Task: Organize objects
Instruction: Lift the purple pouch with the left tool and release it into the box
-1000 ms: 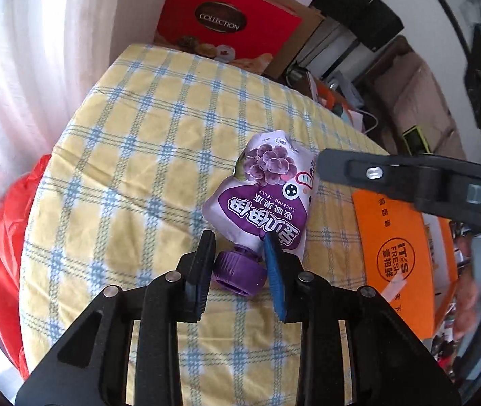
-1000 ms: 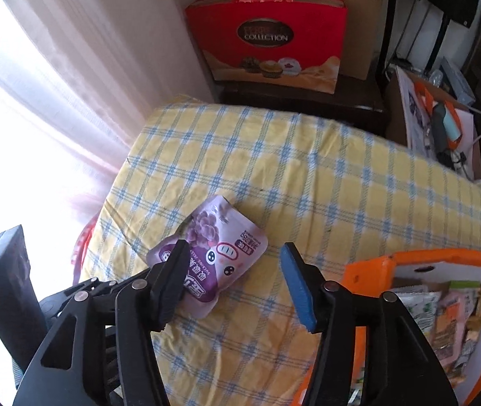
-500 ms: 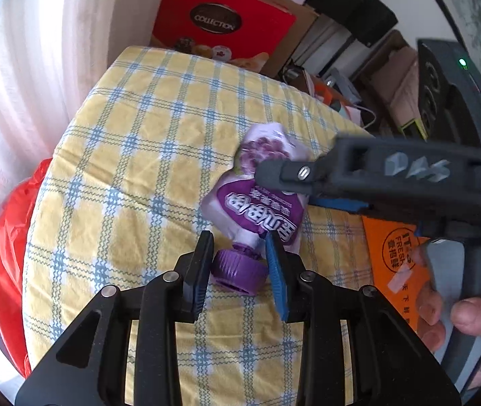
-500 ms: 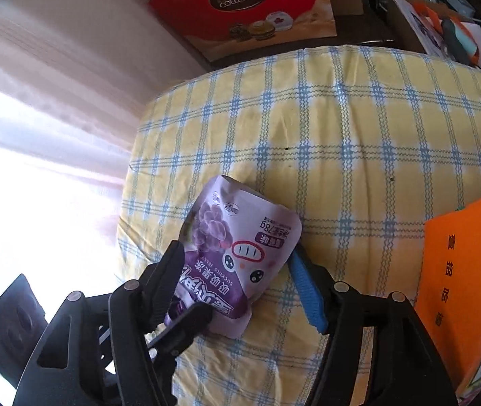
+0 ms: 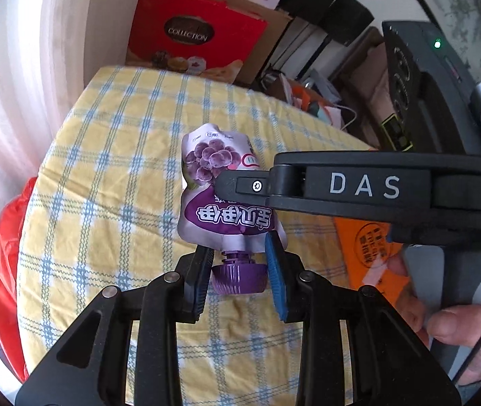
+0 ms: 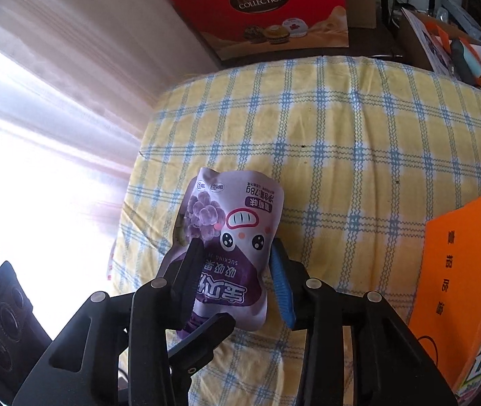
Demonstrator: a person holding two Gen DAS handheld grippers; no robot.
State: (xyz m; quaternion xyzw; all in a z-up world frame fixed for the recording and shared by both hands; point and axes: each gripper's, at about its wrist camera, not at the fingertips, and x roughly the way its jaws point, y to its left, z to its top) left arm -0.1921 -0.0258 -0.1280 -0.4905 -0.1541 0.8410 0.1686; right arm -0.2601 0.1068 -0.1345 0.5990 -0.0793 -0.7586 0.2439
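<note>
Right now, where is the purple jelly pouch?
Over the checked tablecloth, the purple jelly pouch is held by both grippers, left of the orange box.

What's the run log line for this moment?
left gripper: shut on pouch cap | right gripper: closing on jelly pouch body | pouch: lifted off tablecloth

- Left wrist view: my camera sits just behind my left claw point(image 5: 240, 270), looking steeply down along its fingers, close over the checked desk point(image 5: 111, 182).
- Right wrist view: my camera sits behind my right claw point(image 6: 237, 280), also tilted steeply down, equally near.
- Shared field: both views take in the purple pouch point(image 5: 216, 182) point(image 6: 233, 223), the red box point(image 5: 199, 40) point(image 6: 267, 10) beyond, and the orange box point(image 5: 369, 247) point(image 6: 457, 264).
</note>
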